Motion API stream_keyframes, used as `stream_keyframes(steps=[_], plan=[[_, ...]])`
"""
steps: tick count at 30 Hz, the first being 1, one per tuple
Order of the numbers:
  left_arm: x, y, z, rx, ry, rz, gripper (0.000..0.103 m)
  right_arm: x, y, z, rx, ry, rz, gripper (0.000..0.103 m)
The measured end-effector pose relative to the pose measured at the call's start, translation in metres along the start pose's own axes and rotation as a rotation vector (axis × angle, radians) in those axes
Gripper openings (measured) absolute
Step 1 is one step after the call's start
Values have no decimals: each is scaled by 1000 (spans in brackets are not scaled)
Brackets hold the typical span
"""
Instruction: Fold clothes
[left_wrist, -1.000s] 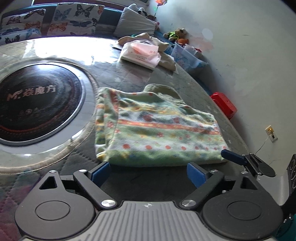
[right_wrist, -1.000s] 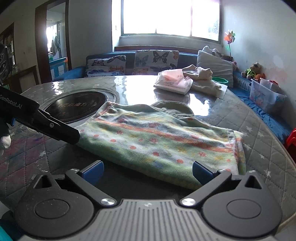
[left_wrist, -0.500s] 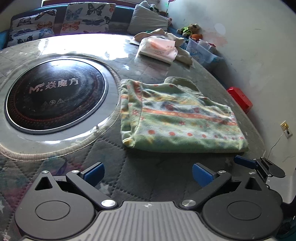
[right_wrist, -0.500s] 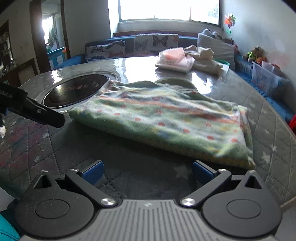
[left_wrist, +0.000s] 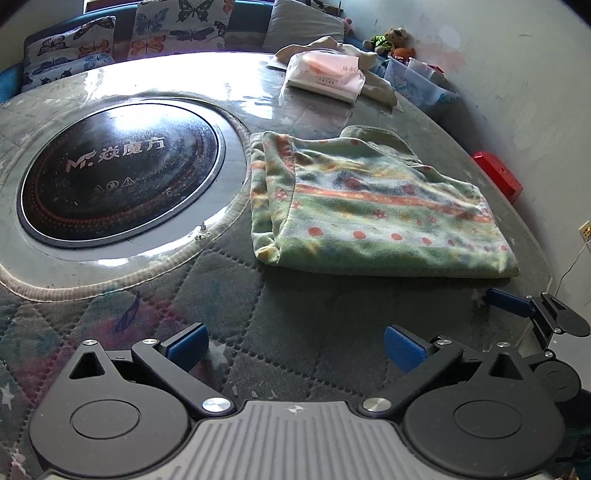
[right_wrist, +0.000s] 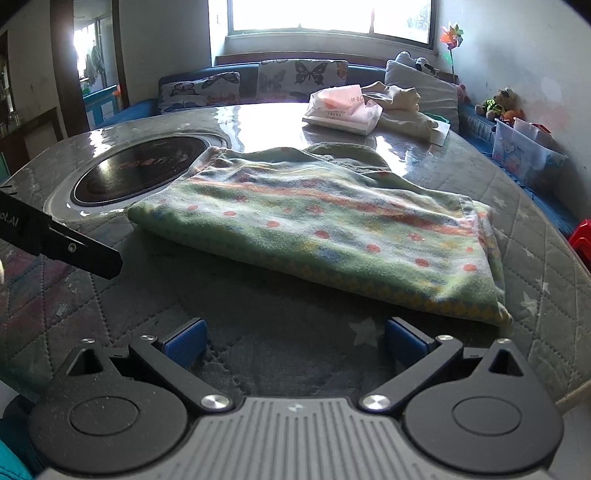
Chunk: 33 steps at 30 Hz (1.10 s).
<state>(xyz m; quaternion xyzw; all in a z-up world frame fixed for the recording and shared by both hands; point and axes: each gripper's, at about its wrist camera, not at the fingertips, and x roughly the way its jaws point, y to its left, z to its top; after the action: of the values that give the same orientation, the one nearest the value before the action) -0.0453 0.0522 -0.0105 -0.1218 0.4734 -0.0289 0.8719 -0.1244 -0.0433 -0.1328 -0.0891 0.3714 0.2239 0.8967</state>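
A folded green fleece garment with orange stripes and dots lies flat on the quilted round table; the right wrist view shows the same garment. My left gripper hovers open over bare quilt, short of the garment's near edge, nothing between its blue pads. My right gripper is also open and empty, just short of the garment's near fold. The right gripper's blue fingertip shows at the right edge of the left wrist view.
A black round cooktop is set into the table left of the garment. A tissue pack and cream clothes lie at the far side. A sofa with butterfly cushions runs behind; a red stool stands by the wall.
Both grippers have drawn back from the garment's near edge, leaving it lying folded on the table. The left jaws have spread a little wider.
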Motion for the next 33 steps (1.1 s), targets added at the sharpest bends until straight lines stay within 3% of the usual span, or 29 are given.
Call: stream_keyframes(steps=[14,33], plan=[[2,-32,-5,105,-1,79,103,-9,-3,2,30,-33,-42,103],[-9,-72,-6,202,-69,112,103,-23,-18,1,111,-77,-99,103]])
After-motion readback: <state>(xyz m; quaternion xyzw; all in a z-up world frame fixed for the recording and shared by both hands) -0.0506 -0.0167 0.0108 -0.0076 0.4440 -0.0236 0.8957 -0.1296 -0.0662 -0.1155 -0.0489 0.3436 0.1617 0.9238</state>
